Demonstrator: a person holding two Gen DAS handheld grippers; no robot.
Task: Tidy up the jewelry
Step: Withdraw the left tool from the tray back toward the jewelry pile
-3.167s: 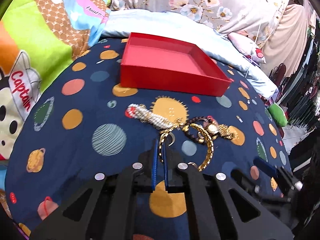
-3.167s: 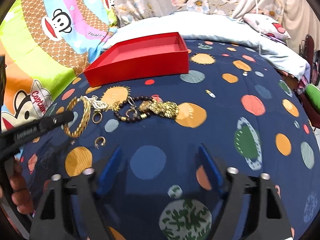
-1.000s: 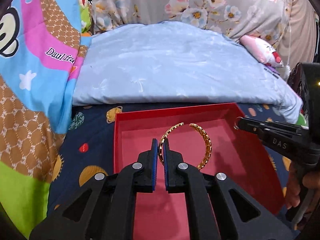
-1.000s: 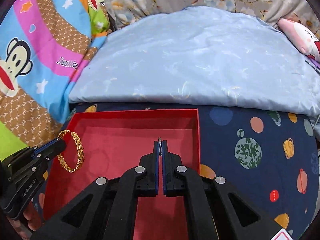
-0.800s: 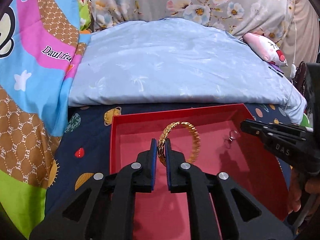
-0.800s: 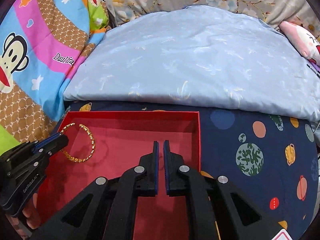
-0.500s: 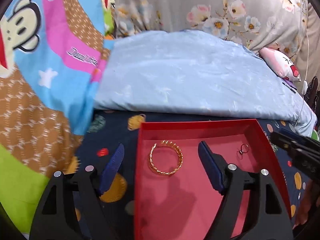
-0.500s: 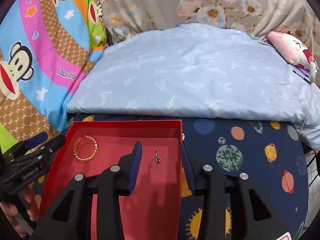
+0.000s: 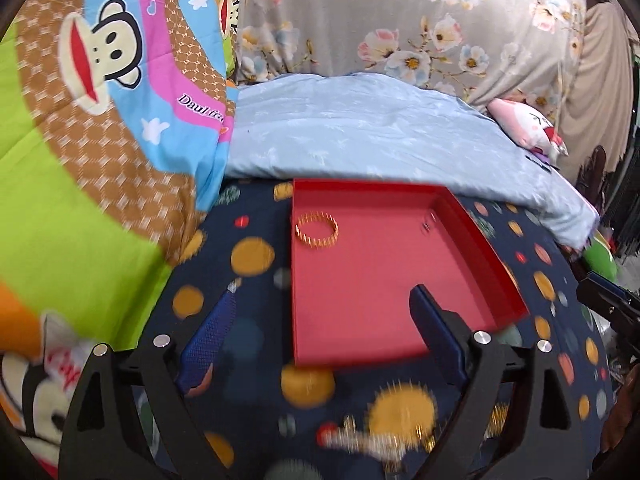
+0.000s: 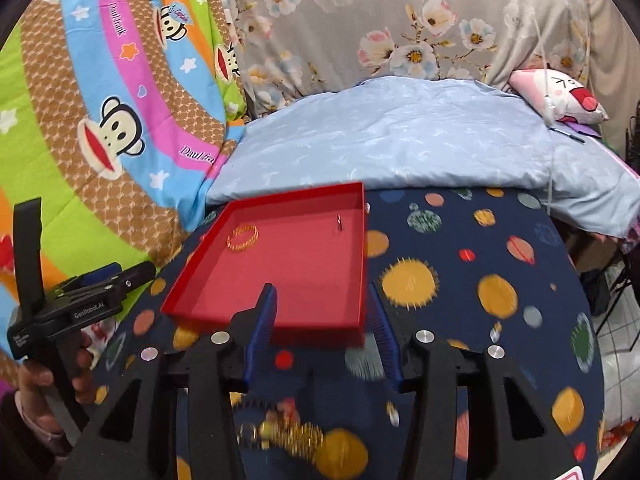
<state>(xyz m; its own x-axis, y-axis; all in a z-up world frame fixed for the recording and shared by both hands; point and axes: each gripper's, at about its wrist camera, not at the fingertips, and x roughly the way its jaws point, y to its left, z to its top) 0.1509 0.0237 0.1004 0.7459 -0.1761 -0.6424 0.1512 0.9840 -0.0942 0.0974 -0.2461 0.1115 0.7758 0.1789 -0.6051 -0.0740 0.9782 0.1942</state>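
Note:
A red tray (image 9: 480, 240) (image 10: 192, 280) lies on the planet-print cloth. A gold bangle (image 9: 317, 231) (image 10: 243, 237) lies in its far left corner. A small ring (image 9: 427, 225) (image 10: 339, 222) lies near its far right wall. My left gripper (image 9: 324, 320) is open and empty above the tray's near edge; it also shows at the left of the right wrist view (image 10: 120, 276). My right gripper (image 10: 320, 320) is open and empty over the tray's near right corner. Blurred leftover jewelry (image 9: 376, 440) (image 10: 292, 436) lies on the cloth near the grippers' bases.
A pale blue quilt (image 10: 400, 148) lies behind the tray. A monkey-print blanket (image 9: 100, 140) rises at the left. A pink plush pillow (image 10: 560, 96) sits at the far right. The cloth's right edge drops off toward the floor.
Both grippers let go, leaving the bangle and the ring in the tray, then pulled back and up. The views are now wider and the loose jewelry shows again at the bottom.

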